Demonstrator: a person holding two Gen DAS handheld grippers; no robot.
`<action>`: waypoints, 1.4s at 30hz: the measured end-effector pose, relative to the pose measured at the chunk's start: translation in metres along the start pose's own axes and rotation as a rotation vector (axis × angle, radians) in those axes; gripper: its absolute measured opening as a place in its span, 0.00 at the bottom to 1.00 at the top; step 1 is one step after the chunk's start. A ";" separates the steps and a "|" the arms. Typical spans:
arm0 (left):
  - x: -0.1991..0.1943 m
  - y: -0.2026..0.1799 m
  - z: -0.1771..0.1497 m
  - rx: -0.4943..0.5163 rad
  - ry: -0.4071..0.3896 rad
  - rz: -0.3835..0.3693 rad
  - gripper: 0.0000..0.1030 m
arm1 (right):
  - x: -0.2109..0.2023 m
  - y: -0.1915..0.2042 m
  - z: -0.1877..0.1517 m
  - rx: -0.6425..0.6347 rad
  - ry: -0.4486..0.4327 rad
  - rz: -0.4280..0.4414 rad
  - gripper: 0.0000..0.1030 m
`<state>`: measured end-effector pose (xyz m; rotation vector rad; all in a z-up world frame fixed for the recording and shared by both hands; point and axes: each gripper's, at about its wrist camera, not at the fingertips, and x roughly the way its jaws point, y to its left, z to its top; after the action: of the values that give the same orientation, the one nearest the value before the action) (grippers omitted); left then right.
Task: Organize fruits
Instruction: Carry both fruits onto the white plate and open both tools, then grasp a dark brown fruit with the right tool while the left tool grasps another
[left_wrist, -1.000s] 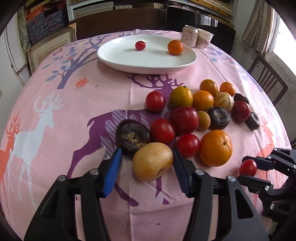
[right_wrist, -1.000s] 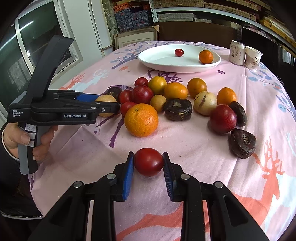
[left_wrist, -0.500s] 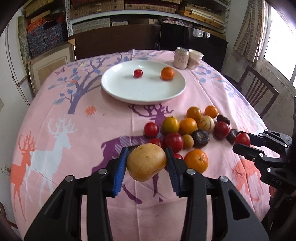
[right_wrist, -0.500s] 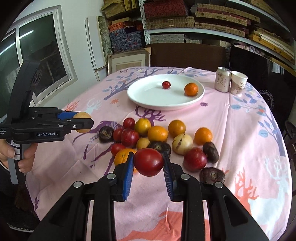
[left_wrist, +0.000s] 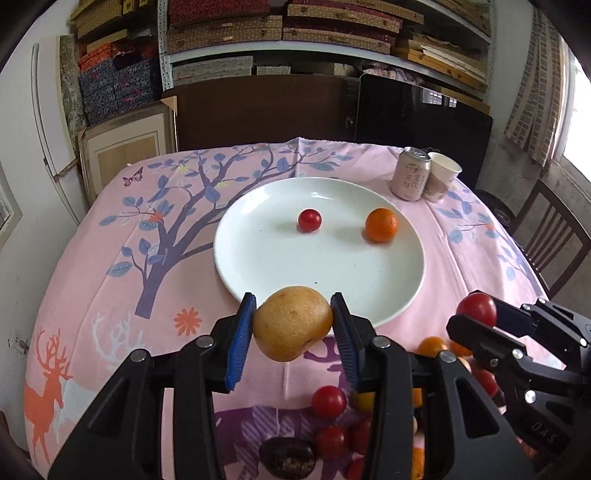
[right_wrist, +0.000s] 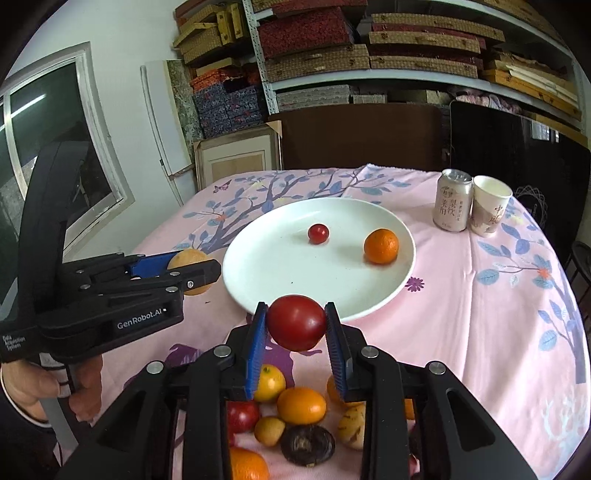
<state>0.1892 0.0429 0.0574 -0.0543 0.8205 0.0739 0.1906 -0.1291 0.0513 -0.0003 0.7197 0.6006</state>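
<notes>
Two claws, both loaded: each one was carrying a fruit toward the white plate.
Left claw: clamped on a tan, pear-looking fruit, held in the air just short of the plate's near rim.
Right claw: squeezed tight on a red tomato, also hanging at the near rim of the plate, to the right of the left one.
Already on the plate: a cherry tomato and a small orange toward the far side, well apart from each other.
Fruit pile: sat on the tabletop on the near side of the plate, under both claws.
How I'd do it: go lower over the bare near half of the plate before letting go, since round fruit probably rolls.
Also: I'd release one at a time, spaced out, so nothing knocks the two already on the plate.
</notes>
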 end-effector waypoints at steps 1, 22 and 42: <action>0.010 0.001 0.002 -0.009 0.014 0.003 0.39 | 0.012 -0.003 0.003 0.020 0.017 -0.007 0.30; 0.012 0.014 -0.021 -0.037 0.030 -0.038 0.92 | 0.011 -0.034 -0.027 0.160 0.071 0.013 0.63; -0.041 0.016 -0.113 0.014 0.070 -0.066 0.94 | -0.076 -0.060 -0.140 0.115 0.131 -0.211 0.69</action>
<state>0.0778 0.0482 0.0099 -0.0708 0.8887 0.0041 0.0902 -0.2462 -0.0197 -0.0089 0.8680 0.3587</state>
